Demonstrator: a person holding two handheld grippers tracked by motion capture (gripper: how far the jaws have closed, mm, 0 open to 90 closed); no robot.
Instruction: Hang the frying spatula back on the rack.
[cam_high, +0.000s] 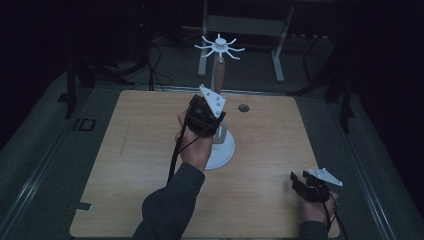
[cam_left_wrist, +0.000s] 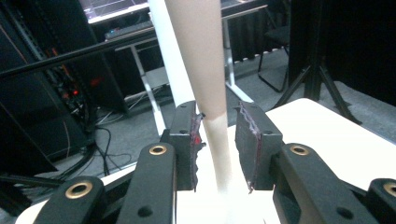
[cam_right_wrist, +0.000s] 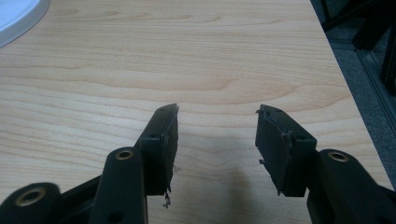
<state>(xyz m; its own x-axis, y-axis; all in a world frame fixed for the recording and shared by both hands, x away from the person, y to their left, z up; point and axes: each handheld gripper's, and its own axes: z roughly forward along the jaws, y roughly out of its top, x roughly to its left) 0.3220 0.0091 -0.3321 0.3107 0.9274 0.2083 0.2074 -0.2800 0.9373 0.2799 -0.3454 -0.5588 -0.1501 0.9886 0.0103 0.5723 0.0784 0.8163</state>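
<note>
Near right corner of the table (cam_high: 125, 165): right gripper (cam_right_wrist: 217, 140) hovers low over bare wood, jaws spread, empty. Further in, mid-table, left gripper (cam_left_wrist: 217, 140) straddles the stand's pole (cam_left_wrist: 201, 60), jaws apart either side, not clamped yet. Likely the grab step: centre the pole between the pads, close square, don't tip the round white base (cam_high: 225, 150). Pole's long axis is vertical, hook crown (cam_high: 219, 46) on top at the far edge.

A white stand (cam_high: 220, 150) with a spoked top sits on the wooden table (cam_high: 130, 160).
</note>
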